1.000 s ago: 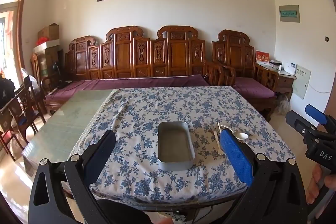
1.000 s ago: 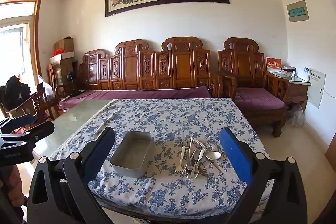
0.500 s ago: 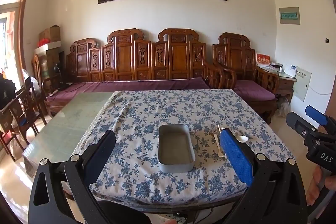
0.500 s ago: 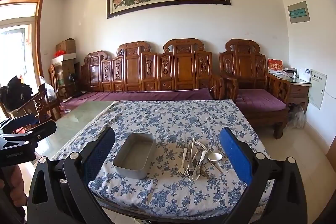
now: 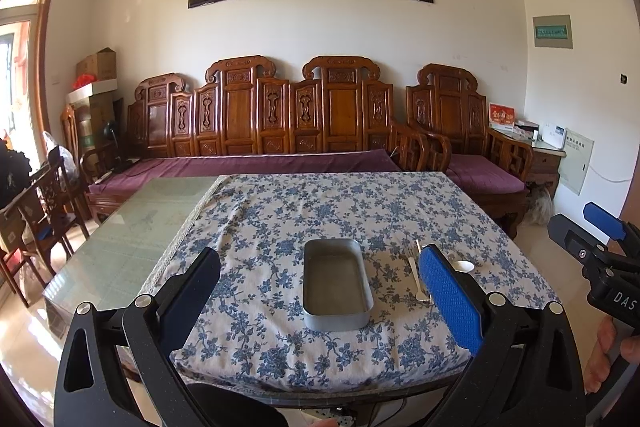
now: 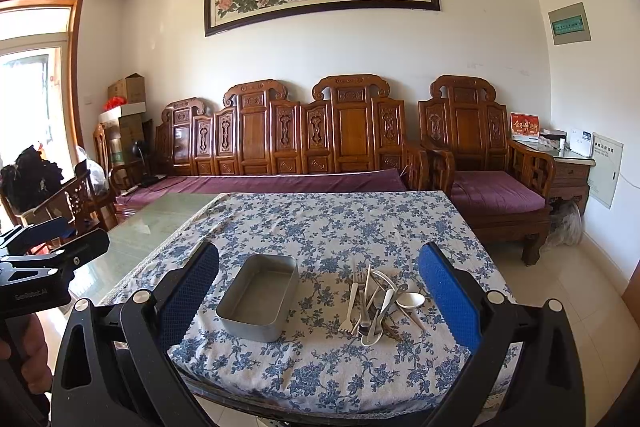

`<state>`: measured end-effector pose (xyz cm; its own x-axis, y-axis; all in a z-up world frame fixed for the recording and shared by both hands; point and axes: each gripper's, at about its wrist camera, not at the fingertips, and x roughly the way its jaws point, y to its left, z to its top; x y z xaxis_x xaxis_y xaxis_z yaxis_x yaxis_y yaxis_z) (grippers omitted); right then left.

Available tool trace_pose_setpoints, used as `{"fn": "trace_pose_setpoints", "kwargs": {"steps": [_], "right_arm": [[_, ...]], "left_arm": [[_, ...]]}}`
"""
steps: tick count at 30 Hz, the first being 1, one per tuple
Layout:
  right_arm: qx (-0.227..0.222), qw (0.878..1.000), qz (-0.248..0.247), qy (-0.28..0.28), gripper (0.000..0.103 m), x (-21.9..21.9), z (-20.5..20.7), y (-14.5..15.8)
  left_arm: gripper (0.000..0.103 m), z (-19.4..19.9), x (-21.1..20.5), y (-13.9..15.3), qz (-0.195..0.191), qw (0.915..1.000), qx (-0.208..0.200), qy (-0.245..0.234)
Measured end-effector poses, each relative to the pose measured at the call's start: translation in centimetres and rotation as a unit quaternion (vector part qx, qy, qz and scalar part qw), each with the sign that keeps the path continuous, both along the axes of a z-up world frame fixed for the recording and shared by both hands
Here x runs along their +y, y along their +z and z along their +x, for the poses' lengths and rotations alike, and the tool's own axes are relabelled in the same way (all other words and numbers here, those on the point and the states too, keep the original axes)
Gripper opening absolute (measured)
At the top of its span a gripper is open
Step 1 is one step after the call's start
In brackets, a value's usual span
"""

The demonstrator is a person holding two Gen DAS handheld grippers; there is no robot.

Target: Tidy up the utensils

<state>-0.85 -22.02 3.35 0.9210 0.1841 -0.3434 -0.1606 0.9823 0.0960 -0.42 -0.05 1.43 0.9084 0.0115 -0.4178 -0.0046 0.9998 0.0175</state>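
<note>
The left claw [image 5: 320,301] stands wide apart and holds nothing, its black frame matte and its finger pads [image 5: 450,297] faced with dimpled blue rubber. Between its fingers, a little ahead, sits a rectangular metal tin [image 5: 337,283] with rounded corners, dull grey walls and a brushed, bare floor. The tin rests on a cotton cloth [image 5: 320,211] printed with blue flowers on white, which covers most of the desk [image 5: 132,227]; off the left finger the desk's greenish glass top shows bare.

The right claw [image 6: 318,301] is likewise spread wide and grips nothing. Ahead of it and nearer its right finger lies the heap of utensils [image 6: 376,301]: a pale fork [image 6: 352,303] with tines toward the claw, slim metal handles crossing over one another, and a white ceramic spoon [image 6: 412,301] with a rounded bowl at the heap's right side. The heap lies on the cloth just to the right of the tin [image 6: 260,297], apart from it. In the left view only the fork [image 5: 414,275] and the spoon bowl [image 5: 465,266] show beside the right finger.

Beyond the desk stands a carved wooden bench [image 6: 300,139] with purple cushions.
</note>
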Motion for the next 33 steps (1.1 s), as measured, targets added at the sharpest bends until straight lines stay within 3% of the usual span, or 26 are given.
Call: {"fn": "trace_pose_setpoints", "kwargs": {"steps": [33], "right_arm": [[-0.003,1.000,0.002,0.002,0.100,0.06,-0.35,0.44]], "left_arm": [[0.096,0.02,0.23,0.36,0.001,1.0000,-0.004,-0.001]]}}
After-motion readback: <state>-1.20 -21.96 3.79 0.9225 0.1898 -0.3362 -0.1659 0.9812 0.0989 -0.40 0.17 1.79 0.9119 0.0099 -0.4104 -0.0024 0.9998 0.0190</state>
